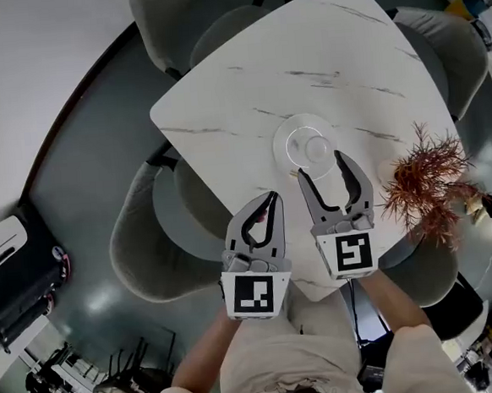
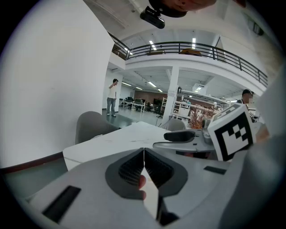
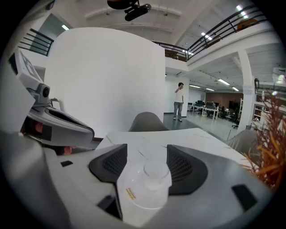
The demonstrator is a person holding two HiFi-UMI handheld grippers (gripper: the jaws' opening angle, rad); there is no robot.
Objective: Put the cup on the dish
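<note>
Near the middle of the head view, the clear cup (image 1: 316, 149) stands upright, mouth up, on the clear dish (image 1: 286, 150) on the white table (image 1: 245, 73). Just below, the right gripper (image 1: 319, 162) points at it, jaws spread and empty. Lower left, the left gripper (image 1: 271, 200) angles up-right, jaws together.

A white marbled table (image 1: 346, 65) bears a clear dish (image 1: 287, 139) near its middle.

Illumination is bright and even, supplied by ceiling strip lights (image 2: 152, 44) seen in both gripper views. The white bench (image 1: 246, 90) carries mild glare; shadows are faint and soft. Gripper views show strong fisheye bending and black corner vignetting. The near fingers (image 3: 109, 163) read slightly soft.
</note>
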